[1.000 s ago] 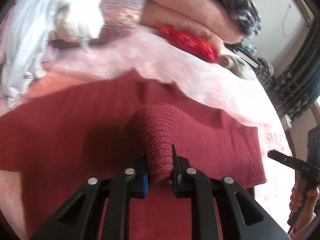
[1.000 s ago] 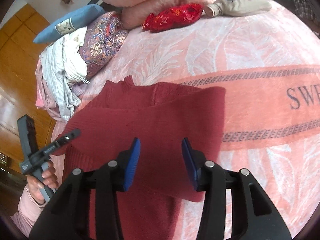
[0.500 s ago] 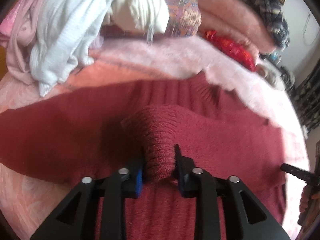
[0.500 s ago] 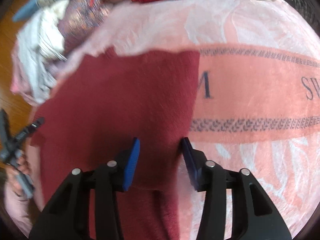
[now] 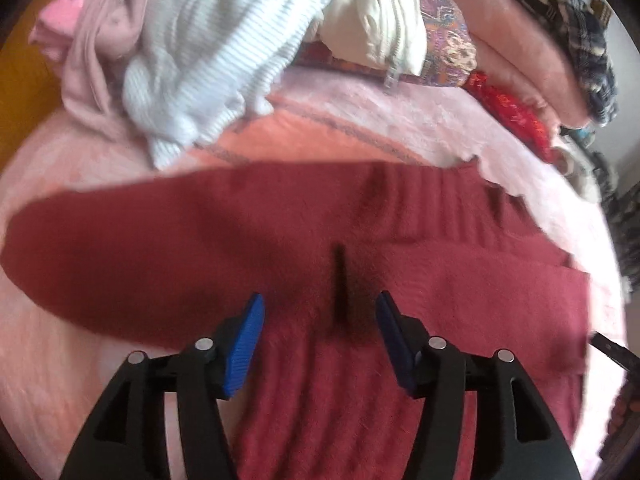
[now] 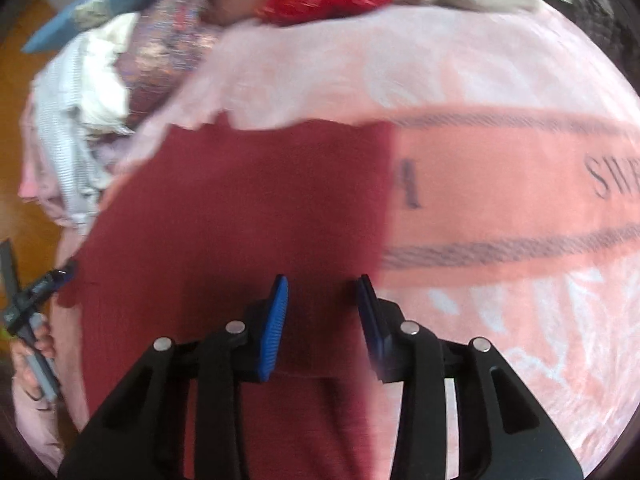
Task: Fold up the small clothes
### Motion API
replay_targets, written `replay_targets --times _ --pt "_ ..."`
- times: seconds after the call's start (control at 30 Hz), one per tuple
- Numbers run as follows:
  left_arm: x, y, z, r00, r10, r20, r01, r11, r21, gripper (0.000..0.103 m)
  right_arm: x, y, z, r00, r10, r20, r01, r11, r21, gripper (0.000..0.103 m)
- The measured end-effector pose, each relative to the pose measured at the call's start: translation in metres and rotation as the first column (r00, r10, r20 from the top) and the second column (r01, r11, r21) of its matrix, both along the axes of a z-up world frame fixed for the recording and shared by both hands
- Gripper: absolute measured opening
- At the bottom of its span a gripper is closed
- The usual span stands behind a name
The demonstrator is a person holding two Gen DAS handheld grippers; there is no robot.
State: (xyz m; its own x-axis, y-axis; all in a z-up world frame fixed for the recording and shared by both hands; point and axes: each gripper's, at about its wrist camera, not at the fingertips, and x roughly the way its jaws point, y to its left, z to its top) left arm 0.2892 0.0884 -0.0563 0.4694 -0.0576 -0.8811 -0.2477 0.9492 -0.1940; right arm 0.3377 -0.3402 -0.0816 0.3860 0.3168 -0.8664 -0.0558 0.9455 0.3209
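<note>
A dark red knit sweater (image 5: 280,248) lies spread flat on a pink blanket (image 5: 400,120). My left gripper (image 5: 320,312) is open and empty just above the sweater's middle, with a dark crease between its jaws. In the right wrist view the same sweater (image 6: 224,208) fills the left half. My right gripper (image 6: 322,292) is open and empty over the sweater's right edge. The left gripper (image 6: 44,280), held in a hand, shows at the far left of that view.
A heap of white and pale pink clothes (image 5: 192,48) lies at the far left. Folded pink blankets (image 5: 520,52), a patterned cushion (image 5: 444,44) and a red pouch (image 5: 508,108) sit at the back. The blanket's orange band with letters (image 6: 520,184) runs to the right.
My left gripper has opened and let go of the red sweater fold, which now lies flat. My right gripper has shifted toward the sweater's right edge and stays open.
</note>
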Motion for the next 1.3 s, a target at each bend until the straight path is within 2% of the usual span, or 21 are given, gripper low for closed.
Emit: replay_targets --times 0.07,0.13,0.2,0.37,0.4,0.43,0.53,0.6,0.63,0.7,0.77,0.8,0.9,1.0,1.13,1.23,1.3 --pt "-0.006 -0.012 -0.008 0.999 -0.025 -0.042 0.023 0.998 -0.055 0.059 0.002 0.017 0.004 0.999 0.044 0.005 -0.045 0.998 0.033 0.036" --pt "-0.008 -0.027 -0.019 0.994 -0.062 -0.088 0.051 0.992 -0.119 0.059 0.005 0.033 0.002 0.998 0.063 -0.001 -0.063 0.998 0.029 0.036" --pt "-0.003 -0.034 -0.028 0.991 -0.072 -0.111 0.055 0.987 -0.149 0.059 0.007 0.05 -0.005 0.996 0.093 -0.012 -0.093 0.996 0.015 0.036" --pt "0.015 -0.032 -0.037 0.995 -0.039 -0.093 0.028 0.993 -0.117 0.056 0.01 0.064 -0.019 0.993 0.11 -0.039 -0.111 0.993 -0.027 0.035" --pt "0.018 -0.029 -0.035 0.996 -0.026 -0.083 0.017 0.993 -0.115 0.052 0.011 0.064 -0.021 0.993 0.113 -0.041 -0.115 0.993 -0.037 0.035" --pt "0.022 -0.027 -0.034 0.997 -0.018 -0.07 0.01 0.993 -0.12 0.04 0.012 0.066 -0.022 0.993 0.114 -0.043 -0.116 0.992 -0.039 0.035" --pt "0.028 -0.028 -0.026 0.999 -0.03 -0.029 0.026 0.99 -0.141 0.029 0.013 0.061 -0.024 0.993 0.099 -0.057 -0.1 0.995 -0.008 0.033" --pt "0.023 -0.031 -0.019 0.999 -0.046 -0.001 0.045 0.99 -0.131 0.027 0.013 0.057 -0.025 0.993 0.094 -0.065 -0.093 0.996 0.008 0.033" --pt "0.016 -0.035 -0.015 0.998 -0.065 0.018 0.067 0.994 -0.088 0.027 0.013 0.056 -0.025 0.993 0.096 -0.071 -0.095 0.995 0.011 0.033" --pt "0.011 -0.037 -0.021 0.996 -0.092 -0.007 0.091 0.996 -0.022 0.028 0.012 0.054 -0.028 0.992 0.094 -0.082 -0.093 0.996 0.018 0.033" --pt "0.015 -0.033 -0.038 0.993 -0.091 -0.069 0.091 0.996 -0.006 0.034 0.012 0.053 -0.034 0.992 0.088 -0.085 -0.085 0.996 0.034 0.033" --pt "0.016 -0.03 -0.045 0.994 -0.09 -0.066 0.09 0.996 -0.009 0.035 0.011 0.052 -0.035 0.993 0.081 -0.085 -0.077 0.996 0.043 0.033" --pt "0.013 -0.031 -0.034 0.993 -0.107 -0.045 0.108 0.994 0.019 0.042 0.012 0.055 -0.032 0.993 0.077 -0.09 -0.075 0.997 0.025 0.033" --pt "0.009 -0.03 -0.016 0.996 -0.09 0.005 0.09 0.996 0.025 0.059 0.009 0.065 -0.022 0.993 0.093 -0.072 -0.094 0.996 -0.006 0.039" --pt "0.008 -0.032 -0.003 0.995 -0.076 0.059 0.072 0.995 0.069 0.061 0.005 0.09 -0.014 0.987 0.146 -0.072 -0.143 0.989 0.049 0.039" --pt "0.018 -0.036 -0.02 0.996 -0.085 0.005 0.084 0.991 0.103 0.061 0.005 0.111 -0.02 0.98 0.177 -0.09 -0.177 0.984 0.008 0.039" --pt "0.026 -0.034 -0.047 0.994 -0.082 -0.076 0.09 0.99 0.109 0.063 0.006 0.116 -0.034 0.979 0.171 -0.108 -0.174 0.984 -0.025 0.039"
